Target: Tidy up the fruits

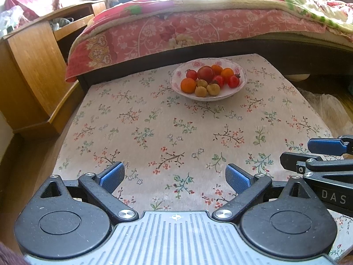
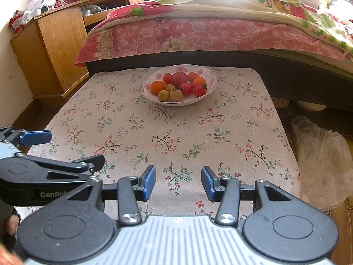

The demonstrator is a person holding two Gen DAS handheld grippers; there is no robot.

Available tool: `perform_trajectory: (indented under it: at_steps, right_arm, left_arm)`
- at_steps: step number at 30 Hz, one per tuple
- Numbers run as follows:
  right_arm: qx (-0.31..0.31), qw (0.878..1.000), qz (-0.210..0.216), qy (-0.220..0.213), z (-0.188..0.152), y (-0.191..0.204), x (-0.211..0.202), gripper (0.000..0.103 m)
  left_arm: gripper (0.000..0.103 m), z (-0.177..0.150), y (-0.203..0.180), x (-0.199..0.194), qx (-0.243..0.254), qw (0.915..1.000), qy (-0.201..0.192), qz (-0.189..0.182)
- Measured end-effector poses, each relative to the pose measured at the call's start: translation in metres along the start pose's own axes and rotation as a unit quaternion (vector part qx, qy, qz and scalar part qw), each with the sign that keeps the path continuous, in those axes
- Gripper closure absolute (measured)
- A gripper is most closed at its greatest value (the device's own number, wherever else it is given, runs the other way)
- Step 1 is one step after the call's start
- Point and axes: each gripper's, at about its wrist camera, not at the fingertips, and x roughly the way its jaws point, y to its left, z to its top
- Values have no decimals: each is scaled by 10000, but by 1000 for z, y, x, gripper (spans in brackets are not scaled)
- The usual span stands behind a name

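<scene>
A shallow white bowl (image 1: 207,97) with a pink floral rim sits at the far end of the surface (image 1: 154,137), close to the edge that meets the bed (image 1: 198,33). It looks wider across than deep, its long axis running left to right. Fruit is heaped inside: a large reddish apple (image 1: 205,72) at the middle back, an orange (image 1: 188,85) at the front left, more oranges behind at right, small red fruits (image 1: 233,81) with dark stems pointing up and to the right, and three small yellow-brown fruits (image 1: 213,89) along the front. The left tool (image 1: 174,177) hovers over the near end of the surface, its blue pads spread wide with nothing between them. The right tool (image 2: 178,182) is just beside it, its pads moderately apart and empty. A wooden cabinet (image 2: 50,50) stands left of the bed, and a crumpled plastic bag (image 2: 324,161) lies on the floor at right.
</scene>
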Motion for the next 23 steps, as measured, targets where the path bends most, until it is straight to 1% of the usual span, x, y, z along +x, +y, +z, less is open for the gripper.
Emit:
perform_trajectory:
  at_steps: [23]
  right_arm:
    - [-8, 10000, -5, 20, 1, 0, 1, 55]
  left_arm:
    - [3, -3, 1, -1, 12, 10000, 21, -5]
